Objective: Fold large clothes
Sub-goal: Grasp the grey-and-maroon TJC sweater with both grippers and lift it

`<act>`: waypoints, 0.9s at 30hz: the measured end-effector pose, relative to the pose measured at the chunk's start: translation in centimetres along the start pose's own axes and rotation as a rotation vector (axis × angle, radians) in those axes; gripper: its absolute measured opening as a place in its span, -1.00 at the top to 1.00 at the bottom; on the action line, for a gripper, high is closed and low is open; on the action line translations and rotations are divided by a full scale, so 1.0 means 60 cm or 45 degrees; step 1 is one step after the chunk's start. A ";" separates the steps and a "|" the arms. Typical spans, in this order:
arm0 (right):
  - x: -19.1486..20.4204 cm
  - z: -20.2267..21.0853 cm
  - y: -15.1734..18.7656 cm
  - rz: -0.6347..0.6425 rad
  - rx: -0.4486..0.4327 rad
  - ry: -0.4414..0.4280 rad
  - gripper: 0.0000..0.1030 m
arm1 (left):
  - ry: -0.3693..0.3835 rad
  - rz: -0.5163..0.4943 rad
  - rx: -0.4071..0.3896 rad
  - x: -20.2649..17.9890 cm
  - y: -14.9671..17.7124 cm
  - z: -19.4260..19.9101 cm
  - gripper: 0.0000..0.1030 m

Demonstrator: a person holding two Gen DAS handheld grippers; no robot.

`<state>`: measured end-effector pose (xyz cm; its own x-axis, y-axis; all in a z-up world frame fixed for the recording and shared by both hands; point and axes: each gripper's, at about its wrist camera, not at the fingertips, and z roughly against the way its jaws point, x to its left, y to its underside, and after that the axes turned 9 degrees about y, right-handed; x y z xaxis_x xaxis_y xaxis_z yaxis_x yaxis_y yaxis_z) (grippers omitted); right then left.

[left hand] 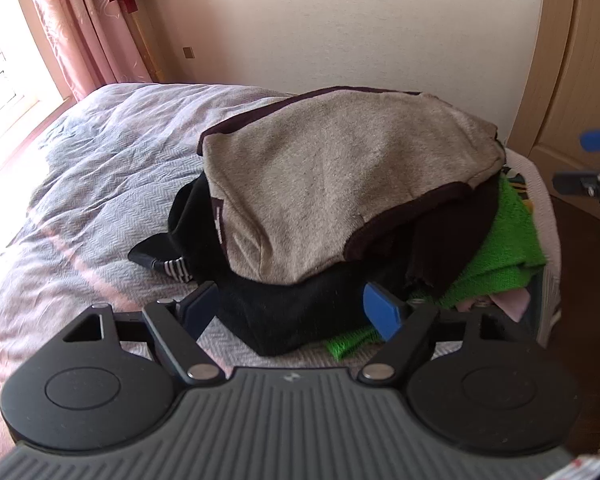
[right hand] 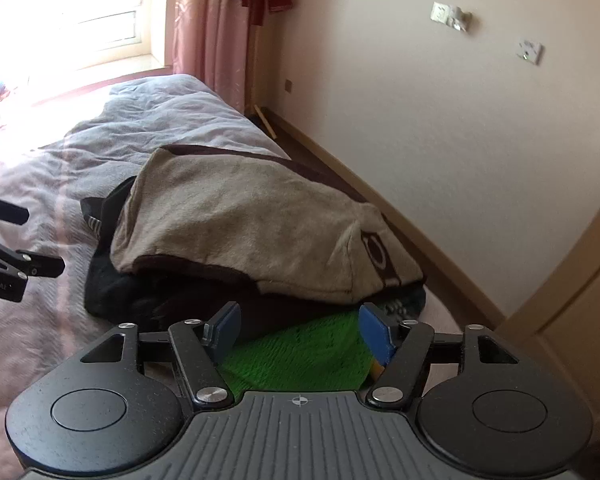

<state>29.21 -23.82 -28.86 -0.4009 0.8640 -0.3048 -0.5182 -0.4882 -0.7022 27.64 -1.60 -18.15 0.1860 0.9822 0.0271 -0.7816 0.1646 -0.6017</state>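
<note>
Bedroom, bed (left hand: pixel 100 184) with grey cover; clothes heaped at its wall side, grey fleece (left hand: pixel 340 184) on top; looks soft, bulky, limp, so I judge the dark hem the best hold; left gripper (left hand: pixel 292 312) and right gripper (right hand: pixel 300 328) both spread wide, empty

Sunlit window (right hand: pixel 80 12) w/ pink curtain (right hand: pixel 208 28), cream wall (right hand: pixel 380 100), wood door (left hand: pixel 572 60).
</note>
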 end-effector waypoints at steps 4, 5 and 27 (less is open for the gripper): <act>0.008 -0.078 0.011 0.257 -0.029 0.001 0.04 | -0.017 -0.062 0.005 -0.005 -0.009 -0.055 -0.47; 0.011 -0.093 0.015 0.304 -0.034 -0.007 0.06 | -0.021 -0.086 0.012 -0.007 -0.010 -0.069 -0.47; 0.010 -0.230 -0.002 0.522 -0.106 -0.084 0.92 | -0.064 -0.577 0.125 -0.010 0.004 -0.223 0.79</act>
<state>39.48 -21.54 -37.82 -0.6103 0.5889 -0.5299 -0.2439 -0.7761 -0.5816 35.30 -3.38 -29.00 0.4944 0.8120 0.3102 -0.6812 0.5836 -0.4420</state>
